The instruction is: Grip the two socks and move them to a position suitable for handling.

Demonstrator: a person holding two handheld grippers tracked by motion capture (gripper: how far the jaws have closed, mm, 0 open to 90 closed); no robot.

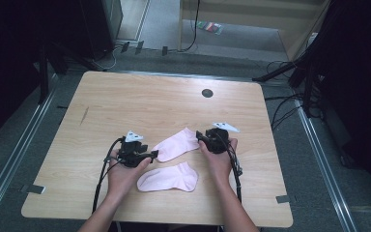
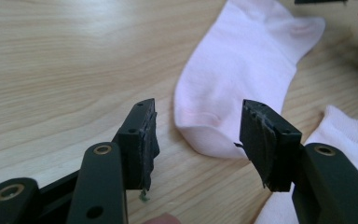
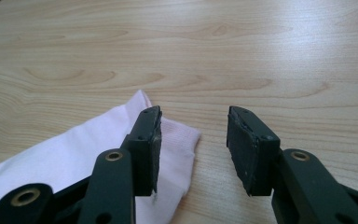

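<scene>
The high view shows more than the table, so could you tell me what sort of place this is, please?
Probably a lab or recording studio rather than a home: a bare wooden table stands on grey carpet with floor rails, and cables run to dark equipment stands.

Two socks lie on the table point(image 1: 125, 96): the far sock point(image 1: 176, 144) between both grippers, the near sock point(image 1: 169, 178) just before it.
</scene>
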